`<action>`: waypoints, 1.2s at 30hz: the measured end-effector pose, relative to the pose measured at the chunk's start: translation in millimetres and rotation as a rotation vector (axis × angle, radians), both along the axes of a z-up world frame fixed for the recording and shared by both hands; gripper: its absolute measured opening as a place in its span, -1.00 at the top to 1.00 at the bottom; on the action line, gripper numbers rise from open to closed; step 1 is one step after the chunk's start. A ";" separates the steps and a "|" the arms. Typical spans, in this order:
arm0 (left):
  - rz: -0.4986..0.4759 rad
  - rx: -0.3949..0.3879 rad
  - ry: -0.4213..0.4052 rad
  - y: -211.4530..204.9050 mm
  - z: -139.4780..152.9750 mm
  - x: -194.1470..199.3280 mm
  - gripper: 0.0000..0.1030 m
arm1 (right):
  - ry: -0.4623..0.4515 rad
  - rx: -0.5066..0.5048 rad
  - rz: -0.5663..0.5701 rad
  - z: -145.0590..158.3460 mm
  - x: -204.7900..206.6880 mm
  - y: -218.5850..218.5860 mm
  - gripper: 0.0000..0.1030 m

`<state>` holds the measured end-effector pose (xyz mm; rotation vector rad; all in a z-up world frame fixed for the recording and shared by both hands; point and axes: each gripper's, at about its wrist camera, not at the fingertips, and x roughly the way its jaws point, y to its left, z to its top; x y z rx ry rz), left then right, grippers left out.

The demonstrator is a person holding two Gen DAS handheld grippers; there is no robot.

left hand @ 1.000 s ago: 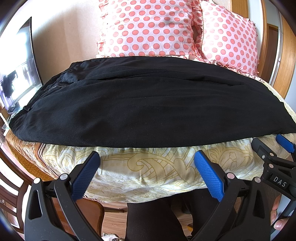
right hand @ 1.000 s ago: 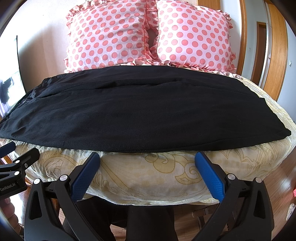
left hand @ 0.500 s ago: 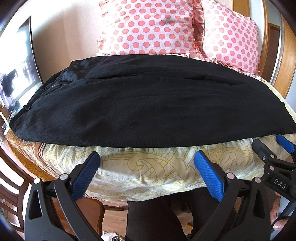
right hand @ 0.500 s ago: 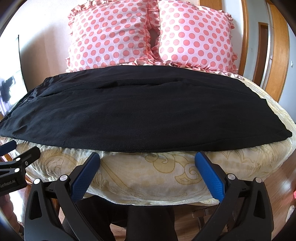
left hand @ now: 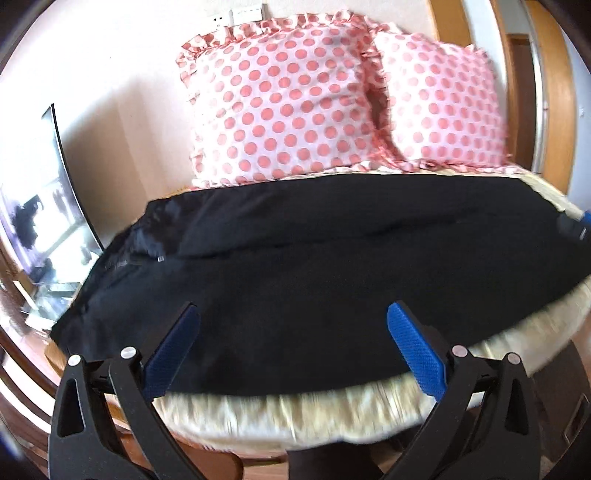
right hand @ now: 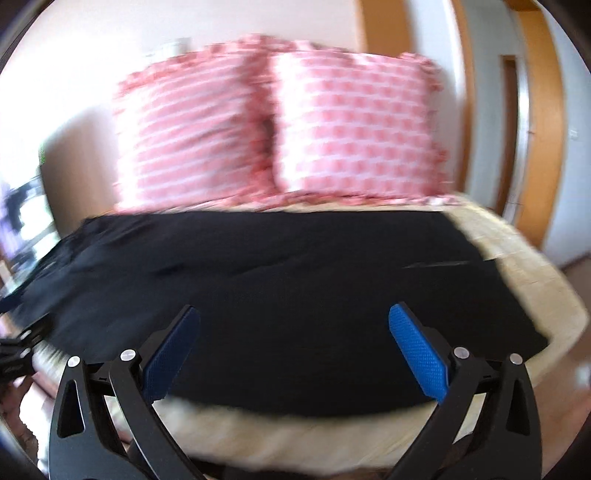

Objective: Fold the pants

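- pants [left hand: 332, 266]: black, spread flat across the bed [left hand: 295, 417], long axis running left–right, crosswise to both wrist views. Looks already doubled leg on leg, judging by the seam ridge along the middle.
- waist end, with the zip/pocket detail, lies at the left [left hand: 147, 243]; leg cuffs lie at the right, near the bed's right edge [right hand: 517, 325].
- left hand-held gripper [left hand: 295, 354]: jaws wide apart, holding nothing, blue pads [left hand: 173, 350] hanging over the near hem of the pants, cloth lying ahead and below.
- right hand-held gripper [right hand: 295, 354]: jaws also spread, empty, over the near edge and more toward the cuff half; this view is heavily motion-blurred.
- key relation: the right one is nearer the cuffs, the left nearer the waist. Next fold probably brings one end over the other along the long axis, so each needs to go out to its own end or corner first.
- neither touches the cloth yet, as far as can be told.
- two pink polka-dot pillows [left hand: 280, 103] stand against the wall behind the far edge of the pants, just beside it.
- cream patterned bedspread shows below the near hem.
- writing: none readable now; a wall socket plate above the pillows [left hand: 240, 16] carries no legible text.
- risk, a guess: thin dark fabric, easy to pinch only one layer.
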<state>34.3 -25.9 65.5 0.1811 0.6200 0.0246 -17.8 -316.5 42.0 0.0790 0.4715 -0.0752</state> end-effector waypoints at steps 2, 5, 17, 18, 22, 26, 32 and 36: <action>0.006 -0.008 0.013 -2.2 0.7 20.4 -0.97 | 0.038 0.024 -0.080 8.5 28.0 -31.1 -0.97; 0.031 -0.023 0.029 -3.3 1.3 52.0 -0.97 | 0.108 0.073 -0.174 16.4 83.6 -81.4 -0.97; 0.096 -0.095 0.096 0.9 -20.3 133.1 -0.97 | 0.356 0.140 -0.541 -14.3 290.9 -218.5 -0.52; 0.096 -0.092 0.099 1.2 -22.6 135.5 -0.97 | 0.375 0.165 -0.576 -20.8 300.5 -227.1 -0.48; 0.076 -0.118 0.137 5.6 -31.2 143.5 -0.97 | 0.427 0.185 -0.672 -41.3 328.7 -242.3 -0.33; 0.063 -0.162 0.170 11.7 -36.2 147.3 -0.97 | 0.442 0.122 -0.749 -47.8 345.8 -244.1 -0.33; 0.061 -0.172 0.188 11.8 -39.1 149.9 -0.97 | 0.431 0.052 -0.753 -49.9 349.3 -233.8 -0.10; 0.067 -0.167 0.171 11.4 -37.1 147.2 -0.97 | 0.412 0.071 -0.708 -49.9 341.7 -222.2 0.67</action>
